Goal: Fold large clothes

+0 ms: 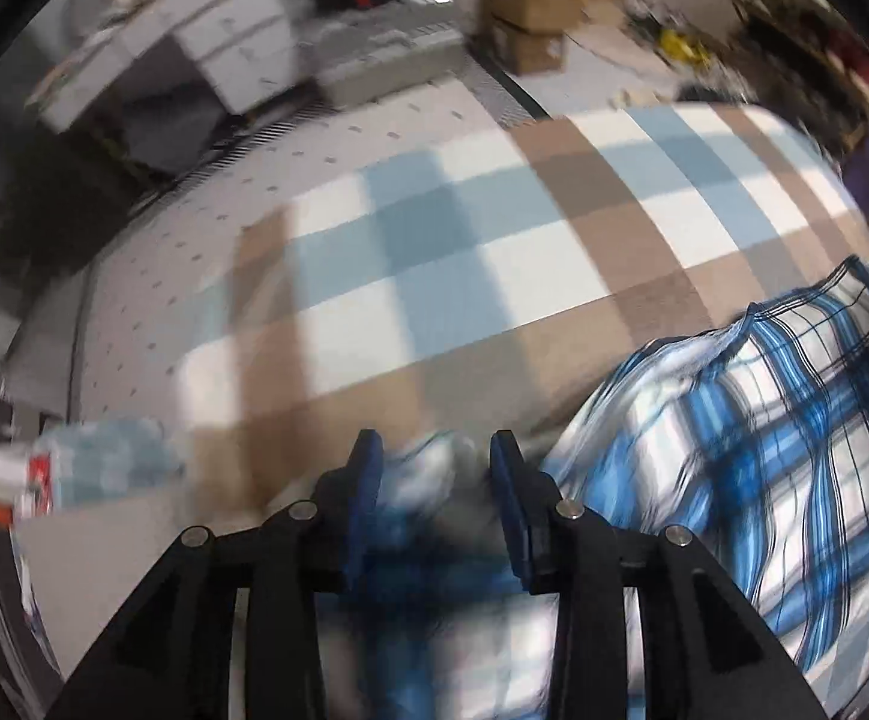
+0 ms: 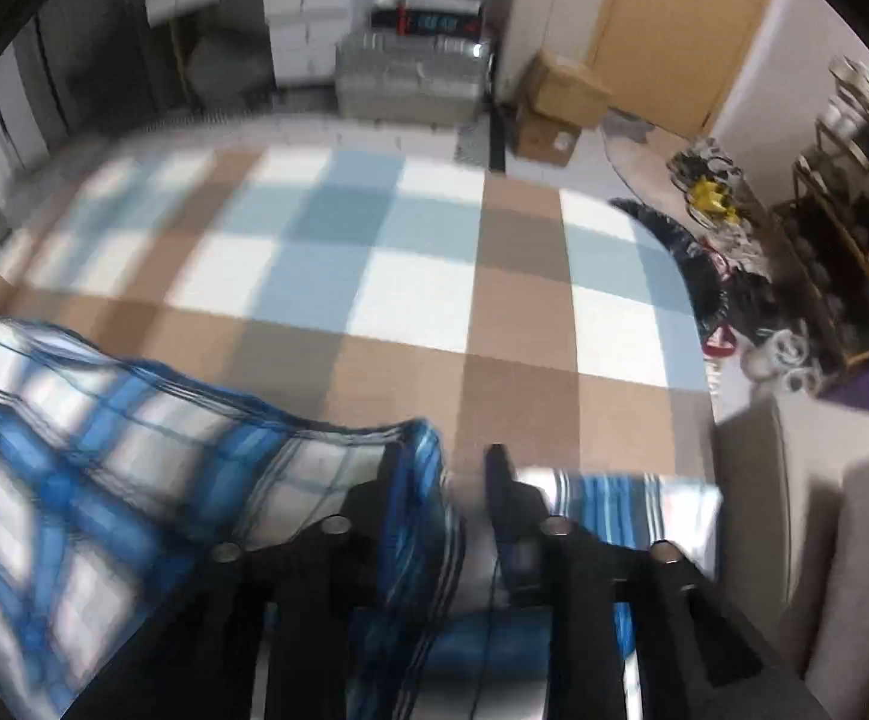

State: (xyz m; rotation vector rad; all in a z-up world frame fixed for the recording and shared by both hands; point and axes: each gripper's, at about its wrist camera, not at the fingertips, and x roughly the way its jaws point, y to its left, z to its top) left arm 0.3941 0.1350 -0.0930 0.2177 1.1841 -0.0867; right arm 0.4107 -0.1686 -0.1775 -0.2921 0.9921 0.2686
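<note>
Left wrist view: the left gripper (image 1: 437,450) hovers low over a bed covered with a checked blanket (image 1: 494,228) of blue, tan and white squares. Its jaws stand narrowly apart with a blurred bunch of the blue plaid shirt (image 1: 764,450) between them; whether the cloth is pinched cannot be told through the motion blur. The rest of the shirt billows up to the right of the jaws, its edge lifted clear of the blanket.

Right wrist view: the same shirt (image 2: 104,450) spreads from the left edge to the right gripper (image 2: 446,456), where a fold of blue striped fabric lies against the left finger (image 2: 392,480) and hangs down between the jaws, which stand partly apart. More striped cloth shows just right of the jaws. Beyond the bed's far edge, stacked cardboard boxes (image 2: 554,102) sit closed on the floor beside a silver ribbed case (image 2: 410,78), contents unseen.
</note>
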